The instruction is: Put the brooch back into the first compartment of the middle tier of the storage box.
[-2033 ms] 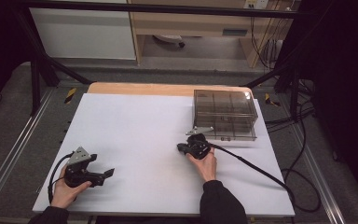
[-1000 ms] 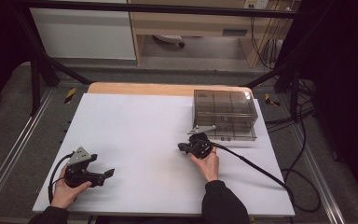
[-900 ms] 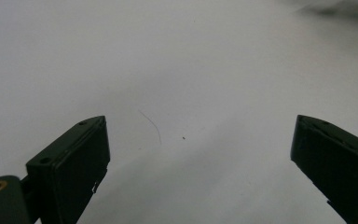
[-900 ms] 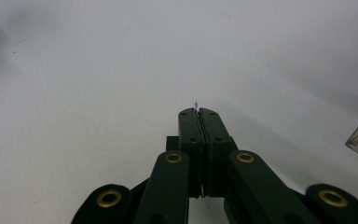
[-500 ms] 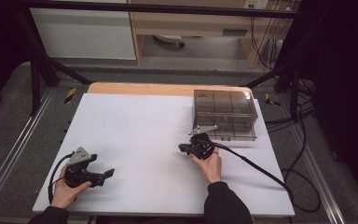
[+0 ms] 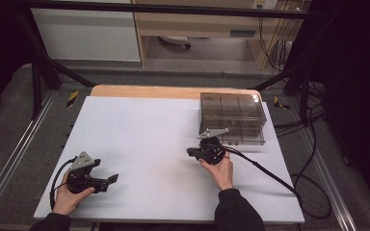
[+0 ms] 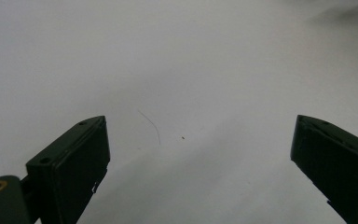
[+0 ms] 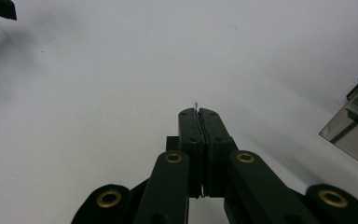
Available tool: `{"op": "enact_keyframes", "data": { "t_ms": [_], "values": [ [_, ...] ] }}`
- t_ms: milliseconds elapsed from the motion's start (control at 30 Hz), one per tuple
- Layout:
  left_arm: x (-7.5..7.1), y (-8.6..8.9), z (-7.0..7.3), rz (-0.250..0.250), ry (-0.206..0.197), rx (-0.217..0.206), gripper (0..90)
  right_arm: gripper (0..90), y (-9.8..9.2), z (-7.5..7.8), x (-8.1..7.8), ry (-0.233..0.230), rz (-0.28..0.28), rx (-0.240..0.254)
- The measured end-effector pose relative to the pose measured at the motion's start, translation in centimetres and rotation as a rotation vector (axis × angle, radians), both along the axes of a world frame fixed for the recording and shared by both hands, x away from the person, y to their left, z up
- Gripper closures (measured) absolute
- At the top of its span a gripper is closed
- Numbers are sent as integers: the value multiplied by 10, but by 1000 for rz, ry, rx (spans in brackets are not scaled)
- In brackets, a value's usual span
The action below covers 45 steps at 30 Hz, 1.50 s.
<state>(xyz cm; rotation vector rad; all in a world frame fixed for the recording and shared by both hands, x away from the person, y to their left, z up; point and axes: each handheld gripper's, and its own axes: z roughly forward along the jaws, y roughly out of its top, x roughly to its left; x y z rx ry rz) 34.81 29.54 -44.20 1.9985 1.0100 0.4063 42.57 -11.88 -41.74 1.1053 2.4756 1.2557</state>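
Note:
My left gripper (image 6: 111,179) rests low at the table's front left, held by a hand, and points right. In the left gripper view its jaws (image 7: 200,154) stand wide apart over bare white table (image 7: 177,56), open with nothing between them. My right gripper (image 6: 192,152) sits right of centre and points left, just in front of a smoky clear compartment box (image 6: 231,115). In the right gripper view its jaws (image 8: 199,112) are pressed together. A tiny pale sliver shows at their tips; I cannot tell what it is.
A hair-thin curved line (image 7: 151,126) and a dark speck (image 7: 182,138) lie on the white surface ahead of the left gripper. The box corner (image 8: 354,126) shows at the right. A black cable (image 6: 270,173) trails right from the right gripper. Wide white table (image 6: 139,130) lies between the hands.
The right gripper has drifted slightly to the right and a little nearer the person. The left gripper has stayed put.

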Motion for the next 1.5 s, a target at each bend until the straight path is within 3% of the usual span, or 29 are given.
{"op": "enact_keyframes", "data": {
  "t_ms": [967,1500],
  "values": [
    [0,0,0,-2,0,1,44,889,-16,22,-4,-26,-11,-19],
    [0,0,0,-2,2,1,44,889,-36,34,2,-45,-60,-14]
  ]
}}
